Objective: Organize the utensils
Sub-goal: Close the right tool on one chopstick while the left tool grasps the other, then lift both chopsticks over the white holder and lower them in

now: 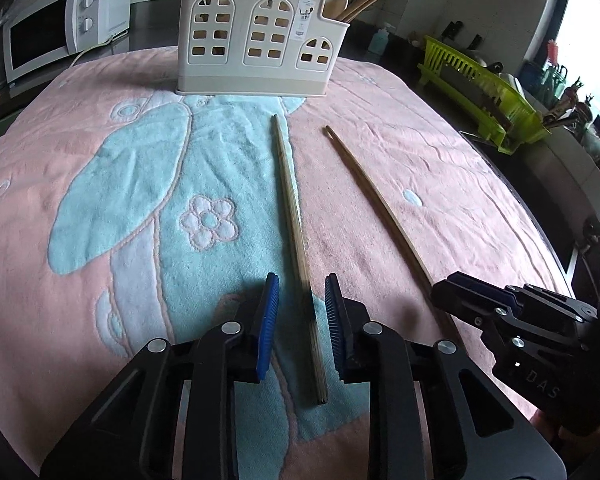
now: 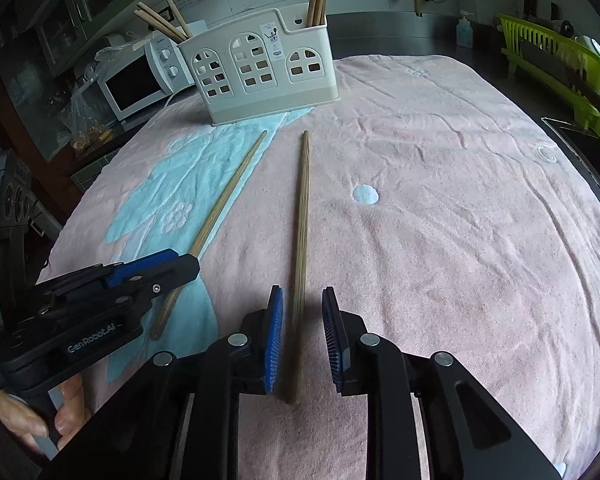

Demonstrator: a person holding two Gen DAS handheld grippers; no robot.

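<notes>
Two wooden chopsticks lie on a pink and blue towel (image 1: 400, 152). The left chopstick (image 1: 296, 236) runs between the fingers of my open left gripper (image 1: 302, 292), untouched by the blue pads. The right chopstick (image 2: 302, 248) lies between the fingers of my open right gripper (image 2: 302, 304). Each gripper straddles the near end of its stick. The right gripper also shows in the left wrist view (image 1: 512, 312) over the right chopstick (image 1: 376, 204). The left gripper (image 2: 100, 284) shows in the right wrist view over the left chopstick (image 2: 220, 212). A cream utensil holder (image 1: 256, 40) with several chopsticks stands at the towel's far edge; it also shows in the right wrist view (image 2: 260, 68).
A white microwave (image 1: 56, 36) stands at the back left. A green dish rack (image 1: 484, 88) sits at the right on the dark counter. A soap bottle (image 2: 465, 30) stands behind the towel. The towel (image 2: 440, 200) covers the work surface.
</notes>
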